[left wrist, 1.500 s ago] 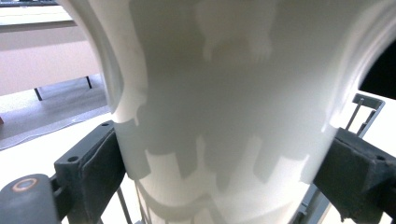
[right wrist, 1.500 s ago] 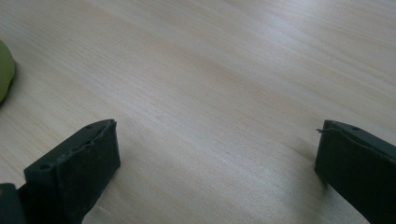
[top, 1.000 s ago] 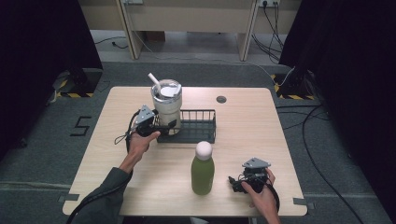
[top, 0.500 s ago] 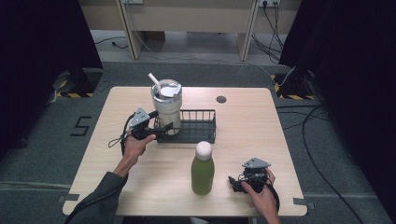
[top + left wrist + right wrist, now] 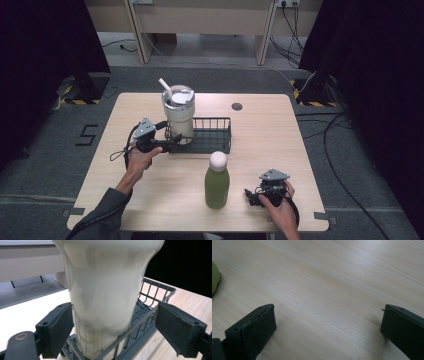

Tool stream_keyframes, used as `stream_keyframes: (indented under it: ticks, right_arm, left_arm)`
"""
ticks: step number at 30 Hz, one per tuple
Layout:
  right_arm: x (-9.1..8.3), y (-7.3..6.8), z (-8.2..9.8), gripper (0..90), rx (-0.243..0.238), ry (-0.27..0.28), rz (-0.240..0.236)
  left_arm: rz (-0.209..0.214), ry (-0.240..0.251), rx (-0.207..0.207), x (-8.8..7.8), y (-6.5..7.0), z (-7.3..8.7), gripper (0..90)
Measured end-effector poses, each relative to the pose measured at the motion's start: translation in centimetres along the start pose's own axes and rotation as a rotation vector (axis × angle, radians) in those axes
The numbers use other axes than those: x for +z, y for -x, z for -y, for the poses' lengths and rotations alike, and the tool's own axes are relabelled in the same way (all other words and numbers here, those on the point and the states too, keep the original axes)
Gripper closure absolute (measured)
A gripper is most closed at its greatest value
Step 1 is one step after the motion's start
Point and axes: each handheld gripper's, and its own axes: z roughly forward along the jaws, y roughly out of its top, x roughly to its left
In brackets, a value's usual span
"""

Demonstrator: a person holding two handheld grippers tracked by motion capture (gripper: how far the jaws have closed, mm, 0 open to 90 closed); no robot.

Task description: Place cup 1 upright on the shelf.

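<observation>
A wire basket [image 5: 210, 135] sat near the middle of the table [image 5: 300, 150], a little toward the far edge. A tumbler [image 5: 178, 112] stood in the basket's left end. The left gripper [image 5: 170, 145] lay just left of the basket, its jaws either side of the tumbler's base. A bottle [image 5: 217, 180] stood nearer the near edge, and the right gripper [image 5: 251, 196] rested beside it toward the near right corner.

Cream tumbler [image 5: 178, 116] with straw stands upright in the wire basket [image 5: 212, 135].

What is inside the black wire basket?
The cream tumbler stands in the left end of the wire basket, its base behind the wires. The rest of the basket looks empty. The tumbler hides the basket floor under it.
</observation>
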Motion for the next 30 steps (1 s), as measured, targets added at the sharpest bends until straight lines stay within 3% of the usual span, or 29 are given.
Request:
stream_keyframes:
  ticks: [7,30]
  right_arm:
    - [0.0,0.0,0.0,0.2,0.000,0.000,0.000]
    - [0.0,0.0,0.0,0.2,0.000,0.000,-0.001]
  left_arm:
    - [0.011,-0.008,-0.016,-1.0,0.4,0.2,14.5]
    - [0.044,-0.011,-0.002,-3.6,1.5,1.3,14.5]
